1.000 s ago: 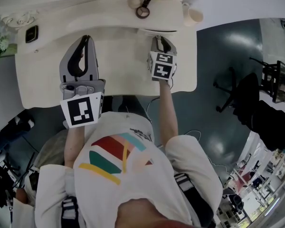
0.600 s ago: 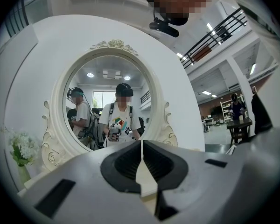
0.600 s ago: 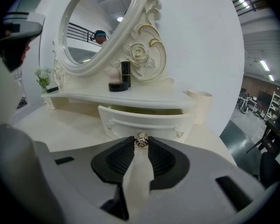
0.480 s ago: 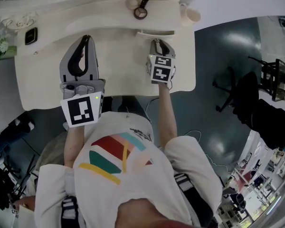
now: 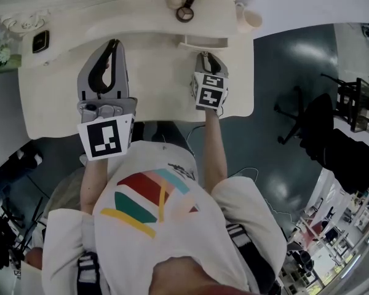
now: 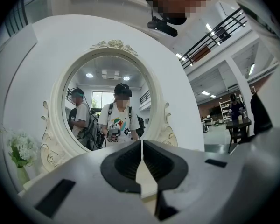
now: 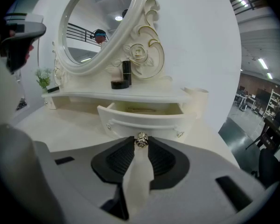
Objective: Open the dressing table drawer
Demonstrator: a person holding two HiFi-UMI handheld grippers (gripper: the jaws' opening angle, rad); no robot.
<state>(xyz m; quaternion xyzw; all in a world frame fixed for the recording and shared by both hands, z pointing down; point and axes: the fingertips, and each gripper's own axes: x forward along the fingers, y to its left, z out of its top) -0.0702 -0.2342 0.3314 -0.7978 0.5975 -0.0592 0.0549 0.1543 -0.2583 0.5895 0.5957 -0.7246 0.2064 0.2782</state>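
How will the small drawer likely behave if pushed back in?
The drawer looks rigid, so it should slide straight. It seems nearly empty, so probably light. Its knob is small and shiny; the right hand-held gripper might slip.

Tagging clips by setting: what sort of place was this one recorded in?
Probably a big open workshop or lab hall, not a home: the ornate dressing table with its oval mirror stands on a glossy grey floor beside office chairs, with a railed mezzanine overhead.

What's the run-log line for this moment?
right gripper: shut on knob | drawer: partly open | left gripper: shut, empty
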